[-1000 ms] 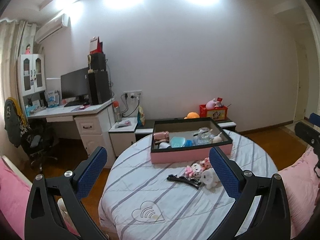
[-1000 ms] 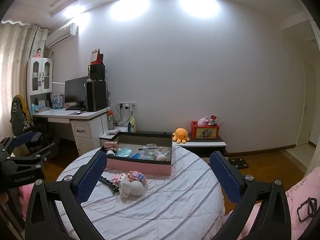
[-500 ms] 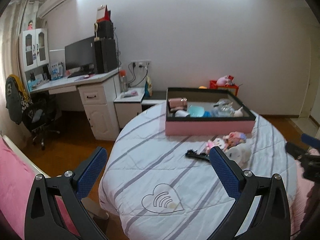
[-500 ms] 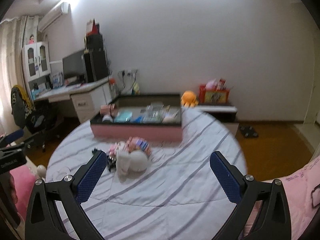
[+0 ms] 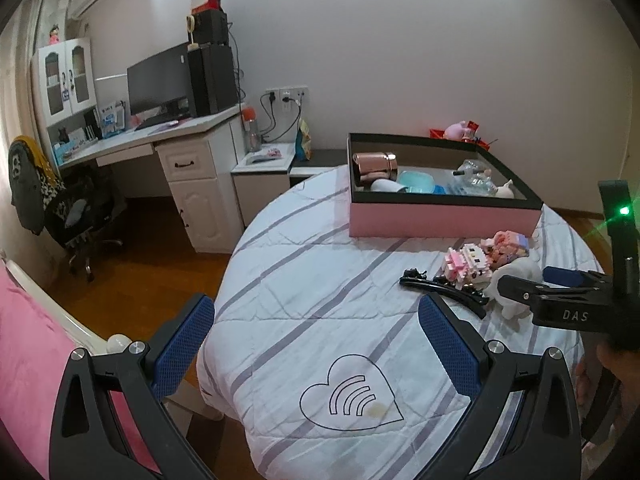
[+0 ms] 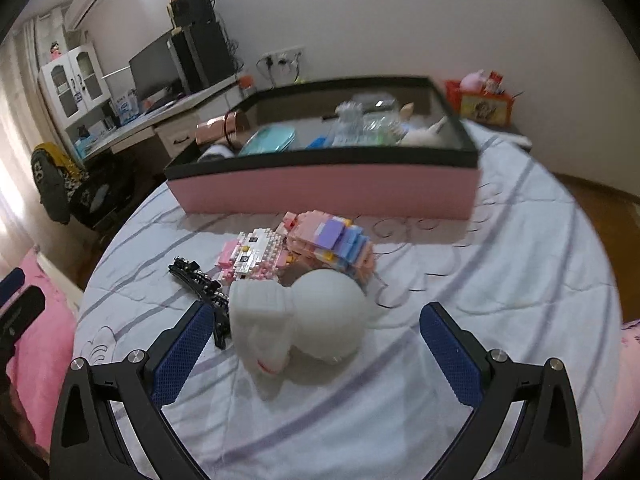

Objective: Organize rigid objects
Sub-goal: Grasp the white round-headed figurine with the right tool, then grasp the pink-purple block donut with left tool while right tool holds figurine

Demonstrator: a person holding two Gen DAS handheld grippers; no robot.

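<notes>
White, and lying on its side, the figurine (image 6: 304, 316) sits between the blue pads of your right gripper (image 6: 316, 354), whose jaws stand wide apart with nothing in them; neither pad touches it. Just beyond the figurine you see two brick toys (image 6: 296, 248) close together, and to their left a black hair clip (image 6: 200, 284) on the striped cloth (image 6: 500, 280). Farther ahead stands the pink box (image 6: 324, 188) with a copper cup (image 6: 218, 128) and other small things inside.

Your left gripper (image 5: 316, 344) also has its jaws wide apart and holds nothing. It hangs over the near edge of the cloth, above the heart print (image 5: 350, 394). The clip, the toys and the figurine (image 5: 514, 280) are ahead and to its right, well apart from its pads.
</notes>
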